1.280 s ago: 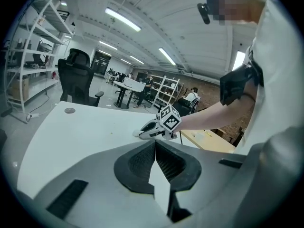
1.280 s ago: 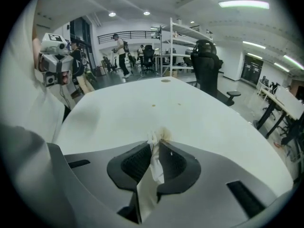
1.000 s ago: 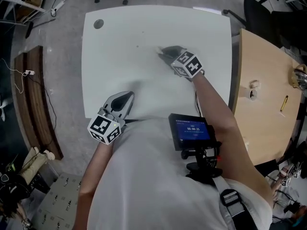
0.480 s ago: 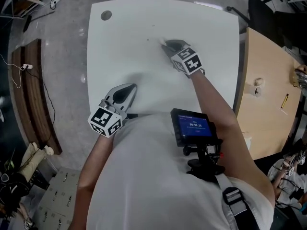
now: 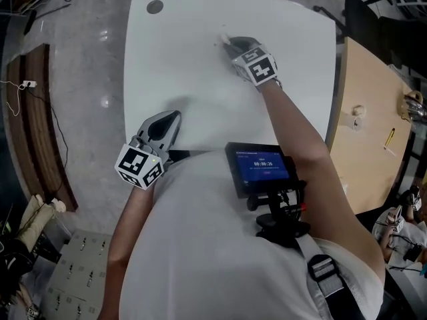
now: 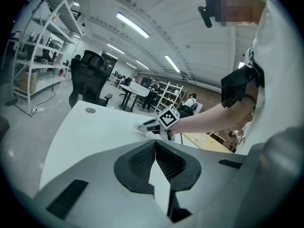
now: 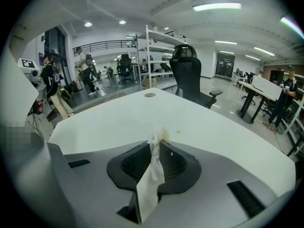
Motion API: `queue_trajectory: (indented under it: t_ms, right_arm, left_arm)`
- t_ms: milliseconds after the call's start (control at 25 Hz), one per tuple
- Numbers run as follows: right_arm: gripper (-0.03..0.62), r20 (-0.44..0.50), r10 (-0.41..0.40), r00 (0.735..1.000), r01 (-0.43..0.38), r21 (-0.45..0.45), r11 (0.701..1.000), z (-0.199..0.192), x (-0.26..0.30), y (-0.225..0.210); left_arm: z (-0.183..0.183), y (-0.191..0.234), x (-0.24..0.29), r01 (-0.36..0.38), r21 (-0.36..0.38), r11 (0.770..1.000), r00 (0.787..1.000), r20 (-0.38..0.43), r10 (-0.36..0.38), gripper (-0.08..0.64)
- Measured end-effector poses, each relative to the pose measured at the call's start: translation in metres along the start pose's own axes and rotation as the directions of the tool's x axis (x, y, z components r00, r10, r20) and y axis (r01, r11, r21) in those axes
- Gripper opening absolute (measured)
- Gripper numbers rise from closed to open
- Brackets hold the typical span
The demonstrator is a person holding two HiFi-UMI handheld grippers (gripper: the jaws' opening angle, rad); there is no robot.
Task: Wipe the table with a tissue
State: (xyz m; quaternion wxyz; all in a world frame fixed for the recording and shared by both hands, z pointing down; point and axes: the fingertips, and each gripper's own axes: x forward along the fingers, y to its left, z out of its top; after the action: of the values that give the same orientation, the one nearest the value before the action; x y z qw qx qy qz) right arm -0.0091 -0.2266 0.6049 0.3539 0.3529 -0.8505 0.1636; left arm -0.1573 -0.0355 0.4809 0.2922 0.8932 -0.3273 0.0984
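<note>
Right claw (image 5: pixel 231 43) is clamping the tissue (image 5: pixel 223 39). In the right gripper view the jaws are squeezing in on the tissue (image 7: pixel 151 175), with only the paper between them. It is running as a white crumpled strip up through the gap of the right claw (image 7: pixel 157 144). Its frayed end is poking out just past the tips and looks to be touching the tabletop (image 7: pixel 118 120).

A small yellowish spot (image 7: pixel 179 132) is sitting on the tabletop just beyond the tissue end, slightly right of it and apart from it. In the head view the claw with the tissue is working toward the far edge of the tabletop (image 5: pixel 200 79), right of the middle. It is pointing at the far-left corner, where a round grommet (image 5: pixel 155 7) is sitting.

Left claw (image 5: pixel 171 120) is resting at the near edge, left of the middle and well apart from the tissue. In the left gripper view the jaws of the left claw (image 6: pixel 155 144) are meeting at the tips and gripping nothing. Only white tabletop is showing through the slit behind them. That view is also catching the right claw (image 6: pixel 148 126) low on the tabletop across from it.

A black chair (image 7: pixel 187 75) is standing past the far edge. A wooden table (image 5: pixel 367 112) is standing beside the right edge.
</note>
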Motion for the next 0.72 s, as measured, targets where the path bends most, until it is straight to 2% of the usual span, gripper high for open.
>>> queue_trajectory:
  t_ms: [160,240,520,720]
  right_arm:
    - [0.055,-0.011,-0.078,0.997,0.079,0.102,0.992,-0.011,0.000,-0.009]
    - [0.055,-0.024,-0.120,0.992,0.122,0.126,0.984,-0.015,0.000,-0.016]
    - [0.055,-0.097,-0.177,0.979,0.182,0.045,0.982,-0.018,0.003,-0.013]
    - [0.055,-0.117,-0.152,0.981,0.149,-0.026,0.988,-0.014,0.010,0.010]
  left_arm:
    - [-0.005,0.006,-0.008,-0.004,-0.017,1.000,1.000,0.013,0.004,0.006]
    - [-0.005,0.011,-0.011,-0.006,-0.026,1.000,1.000,0.023,0.006,0.006]
    - [-0.007,0.015,-0.016,-0.023,-0.040,0.999,0.999,0.039,0.024,0.006]
    - [-0.005,0.015,-0.017,-0.018,-0.038,0.999,0.999,0.040,0.020,0.006]
